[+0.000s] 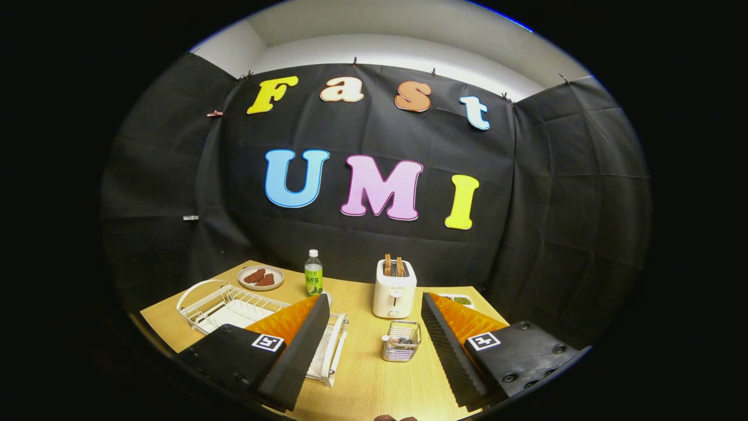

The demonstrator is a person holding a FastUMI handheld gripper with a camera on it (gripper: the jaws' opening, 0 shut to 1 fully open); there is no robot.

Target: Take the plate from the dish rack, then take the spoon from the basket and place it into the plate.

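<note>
A white wire dish rack point(205, 295) stands on the wooden table, and my left finger hides its right part. Inside it I see a flat white shape point(231, 318) that looks like the plate. Between and just ahead of my fingers stands a small wire basket point(402, 341). A utensil with a pale end point(386, 338), likely the spoon, pokes out at the basket's left rim. My gripper point(374, 299) is open above the table's near side, with nothing between its fingers.
A white toaster point(394, 289) with two slices of toast stands beyond the basket. A green-labelled bottle point(314, 273) and a small plate of brown food point(260, 278) sit at the back left. A small dish with something green point(461, 300) lies behind my right finger.
</note>
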